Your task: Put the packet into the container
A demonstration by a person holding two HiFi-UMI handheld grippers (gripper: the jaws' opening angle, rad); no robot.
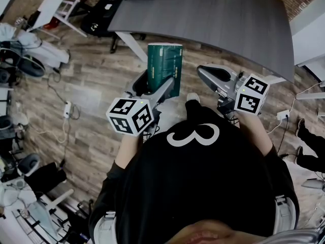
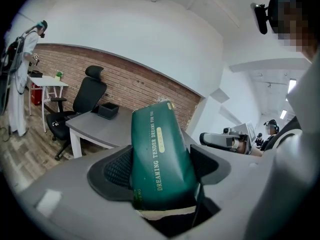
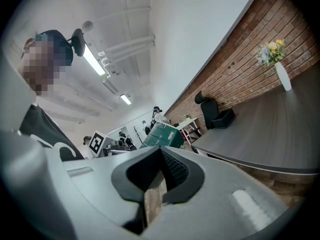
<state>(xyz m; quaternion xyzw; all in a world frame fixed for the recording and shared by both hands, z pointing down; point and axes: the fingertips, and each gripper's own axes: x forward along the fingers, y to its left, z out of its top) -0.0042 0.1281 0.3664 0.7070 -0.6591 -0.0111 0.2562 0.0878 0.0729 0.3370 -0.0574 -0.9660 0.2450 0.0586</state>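
A dark green packet [image 1: 164, 67] with pale lettering stands upright between the jaws of my left gripper [image 1: 156, 87], held over the wooden floor in front of the person. Up close, the packet [image 2: 160, 156] fills the gap between both pads. The right gripper view shows the same packet [image 3: 162, 135] off to the left. My right gripper [image 1: 207, 74] is level with it on the right, shut and with nothing in it [image 3: 159, 159]. A small black container [image 2: 108, 110] sits on the grey table [image 2: 95, 126], well beyond the packet.
The grey table [image 1: 218, 19] spans the top of the head view, and the container [image 3: 223, 118] sits at its far end. A black office chair [image 2: 80, 104] and a white side table [image 2: 47, 81] stand by the brick wall. A white vase with flowers [image 3: 281, 71] is on the table. Cables and gear line the floor [image 1: 30, 85] at left.
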